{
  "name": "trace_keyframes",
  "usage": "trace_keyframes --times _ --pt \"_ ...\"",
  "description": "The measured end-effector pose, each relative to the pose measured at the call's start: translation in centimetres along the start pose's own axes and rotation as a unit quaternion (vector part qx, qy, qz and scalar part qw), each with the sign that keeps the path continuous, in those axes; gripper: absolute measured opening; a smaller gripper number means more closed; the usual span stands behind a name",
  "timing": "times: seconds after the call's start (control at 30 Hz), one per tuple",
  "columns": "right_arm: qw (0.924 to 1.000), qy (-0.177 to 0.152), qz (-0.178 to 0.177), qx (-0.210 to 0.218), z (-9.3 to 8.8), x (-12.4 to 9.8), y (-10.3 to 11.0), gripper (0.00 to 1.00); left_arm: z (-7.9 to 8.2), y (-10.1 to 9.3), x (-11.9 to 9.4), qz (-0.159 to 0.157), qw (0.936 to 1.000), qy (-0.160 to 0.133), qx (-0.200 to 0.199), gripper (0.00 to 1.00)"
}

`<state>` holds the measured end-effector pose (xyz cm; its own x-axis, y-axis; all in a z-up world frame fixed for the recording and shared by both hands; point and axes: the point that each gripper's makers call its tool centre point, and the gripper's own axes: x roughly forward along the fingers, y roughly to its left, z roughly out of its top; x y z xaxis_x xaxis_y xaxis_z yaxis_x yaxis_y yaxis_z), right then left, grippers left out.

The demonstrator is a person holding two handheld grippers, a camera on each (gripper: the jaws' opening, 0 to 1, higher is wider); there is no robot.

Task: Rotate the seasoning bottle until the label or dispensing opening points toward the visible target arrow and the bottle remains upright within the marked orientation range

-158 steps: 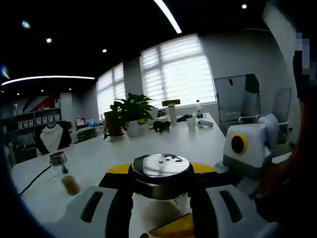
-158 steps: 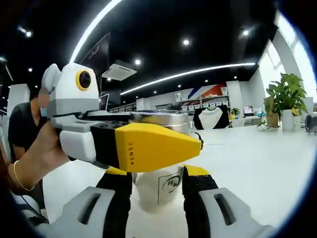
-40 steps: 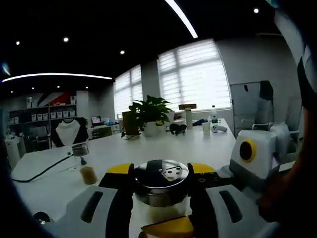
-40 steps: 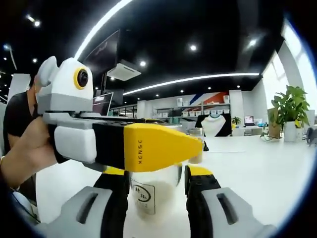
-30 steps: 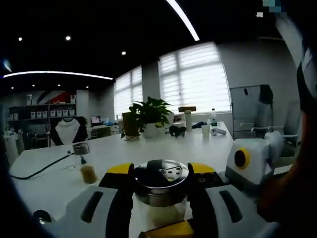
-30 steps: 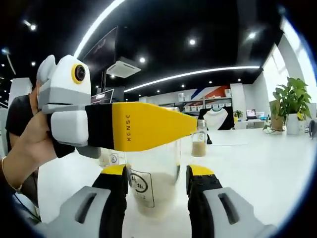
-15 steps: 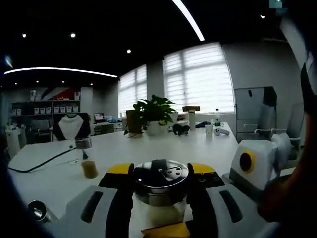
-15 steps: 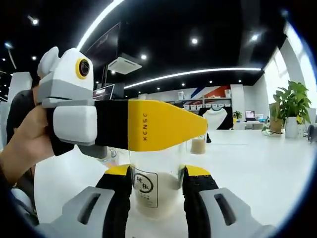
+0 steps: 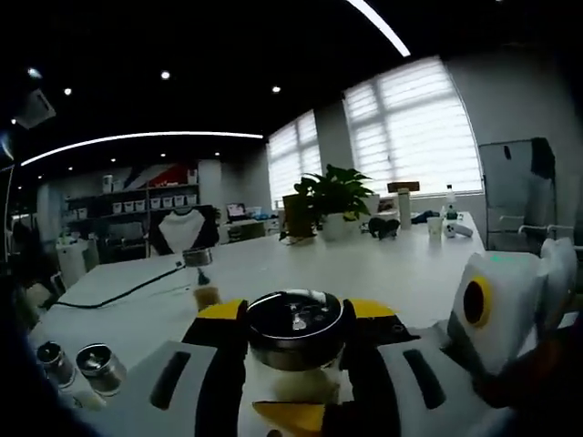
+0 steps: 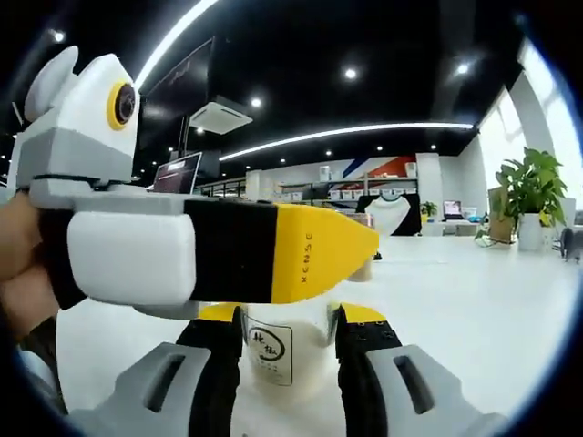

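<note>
Table [image 9: 383, 264]: a long white surface is seen in both views, carrying everything below; no target arrow can be made out on it.
Potted plant [image 9: 332, 196]: set far down the table by the window blinds; it is not involved.
Left gripper [image 9: 293, 360]: its jaws are closed narrowly on the metal cap of the seasoning bottle. In the right gripper view it is seen from the side, its yellow tip lying across the top of the bottle, held by a hand [image 10: 23, 264].
Right gripper [image 10: 284, 350]: its jaws are pressed against the two sides of the bottle's lower body, so the bottle is held by both tools at once.
Seasoning bottle [image 10: 284, 350]: kept upright on or just above the table, directly in front of the person. A clear body with pale contents and a small label is seen; the label faces the right gripper's camera, slightly left of centre. The perforated cap is seen from above in the left gripper view.
Spare bottles: a small jar [image 9: 204, 289] with brownish contents stands well apart up the table; two more metal-capped ones [image 9: 82, 364] lie or stand at the near left.
Step in hand: judged to be mid-rotation, with the body steadied below and the cap gripped above.
Next move: a small further twist about the vertical axis is called for, without tilting, until label or opening is aligned with the arrow; how much remains cannot be told.
</note>
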<state>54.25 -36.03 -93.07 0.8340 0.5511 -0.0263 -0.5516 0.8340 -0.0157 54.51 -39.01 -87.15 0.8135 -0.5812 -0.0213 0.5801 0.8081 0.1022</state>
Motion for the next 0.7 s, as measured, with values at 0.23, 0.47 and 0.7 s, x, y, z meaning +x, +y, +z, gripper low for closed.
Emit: trace_keyframes --times 0.23,0.47,0.7 --pt "0.9999 -0.001 0.015 -0.004 0.2 1.2 0.8 0.38 -0.1 1.7 -0.6 0.02 0.9997 0.001 -0.011 0.43" --pt "0.9996 -0.007 0.027 0.003 0.7 2.8 1.8 0.38 0.0 3.5 -0.7 0.022 0.9997 0.0 -0.011 0.43" --pt "0.9993 -0.003 0.037 -0.004 0.9 4.6 2.4 0.38 -0.2 5.8 -0.7 0.031 0.9994 -0.004 -0.015 0.43"
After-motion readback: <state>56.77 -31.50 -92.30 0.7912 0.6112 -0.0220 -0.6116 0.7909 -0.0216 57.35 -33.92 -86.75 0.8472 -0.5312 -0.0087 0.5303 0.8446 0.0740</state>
